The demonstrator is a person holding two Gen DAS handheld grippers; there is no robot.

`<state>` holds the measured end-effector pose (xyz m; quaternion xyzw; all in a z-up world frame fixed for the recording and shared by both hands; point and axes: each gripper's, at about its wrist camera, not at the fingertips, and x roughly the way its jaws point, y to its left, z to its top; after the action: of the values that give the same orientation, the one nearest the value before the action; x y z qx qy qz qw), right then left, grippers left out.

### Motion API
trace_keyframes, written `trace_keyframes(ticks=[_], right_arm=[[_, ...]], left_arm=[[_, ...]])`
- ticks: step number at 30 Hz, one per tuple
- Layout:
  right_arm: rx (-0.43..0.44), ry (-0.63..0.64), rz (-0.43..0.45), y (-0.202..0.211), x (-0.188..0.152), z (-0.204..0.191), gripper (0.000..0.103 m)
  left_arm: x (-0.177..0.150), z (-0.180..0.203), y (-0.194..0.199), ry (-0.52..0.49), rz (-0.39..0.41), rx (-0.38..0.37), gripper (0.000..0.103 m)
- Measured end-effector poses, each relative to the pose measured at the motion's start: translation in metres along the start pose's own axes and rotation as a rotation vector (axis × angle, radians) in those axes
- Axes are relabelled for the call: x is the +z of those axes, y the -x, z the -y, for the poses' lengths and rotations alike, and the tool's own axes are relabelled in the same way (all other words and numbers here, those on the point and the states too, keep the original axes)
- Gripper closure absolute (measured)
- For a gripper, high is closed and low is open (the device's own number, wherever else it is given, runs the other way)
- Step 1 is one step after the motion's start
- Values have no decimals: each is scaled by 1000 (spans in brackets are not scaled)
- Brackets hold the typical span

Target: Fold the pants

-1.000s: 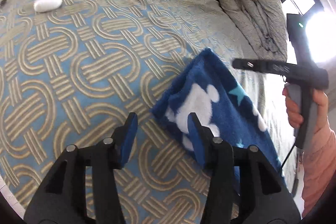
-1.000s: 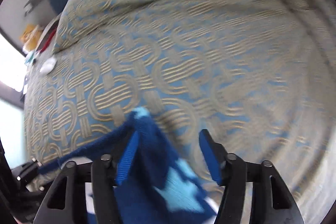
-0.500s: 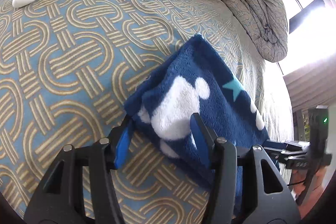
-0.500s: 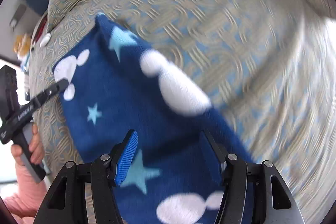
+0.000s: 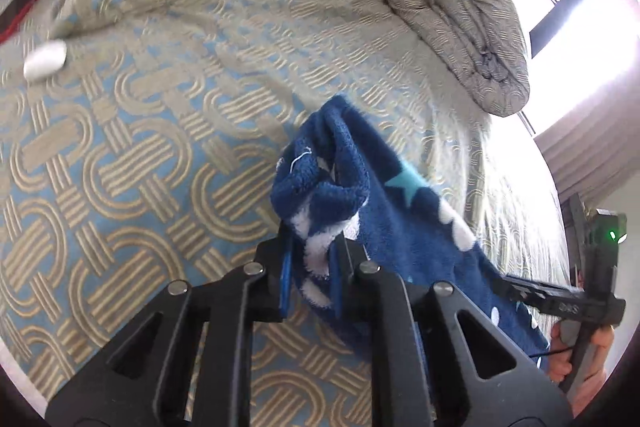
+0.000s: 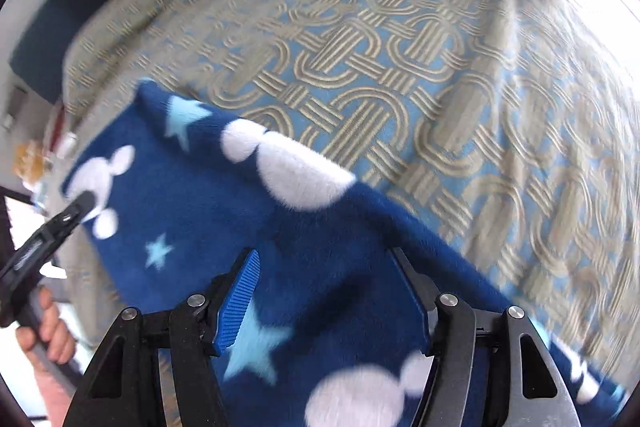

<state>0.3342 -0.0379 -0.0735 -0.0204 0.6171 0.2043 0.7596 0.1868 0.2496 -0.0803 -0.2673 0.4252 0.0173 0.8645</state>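
Patterned bed [image 5: 120,155] carries the blue fleece pants [image 5: 392,219], centre frame; left gripper [image 5: 310,267] fingers have just closed, pinching a bunched end; right gripper [image 6: 332,299] fingers spread, hovering over cloth; folding judged partly done, not finished.

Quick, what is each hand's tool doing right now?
Left tool: has just closed, pinching the blue pants.
Right tool: open over the pants, gripping nothing.

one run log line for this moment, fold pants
step: gripping corner | left gripper: just closed on pants | right gripper: open above pants | surface: bedspread
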Motion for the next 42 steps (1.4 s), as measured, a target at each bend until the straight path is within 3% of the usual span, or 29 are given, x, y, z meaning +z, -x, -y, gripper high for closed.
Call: trace_keyframes(ticks=[4,12,17,22,30,38,42], right_arm=[[35,-96,5,32,-35,39,36],[87,-330,-27,80,-142,133,36],[84,-445,-31,89,-222,171,36],[168,-567,52,104,-274,202,36],[253,-608,140,111,-282,210,36],[409,-624,186,99,-240,189,36],[420,-616,174,89,-209,176,33]], left_arm=[[7,29,11,-78,30,-3,86],[-7,121,32,-317,70,-24,86],[-42,188,28,-466,36,-80,86],[-88,238,15,-572,-48,-133,86],[-153,269,-2,-665,-202,-194,86],[-178,272,8,-723,-210,-198,86],[-191,272,12,-750,-223,-212,86]])
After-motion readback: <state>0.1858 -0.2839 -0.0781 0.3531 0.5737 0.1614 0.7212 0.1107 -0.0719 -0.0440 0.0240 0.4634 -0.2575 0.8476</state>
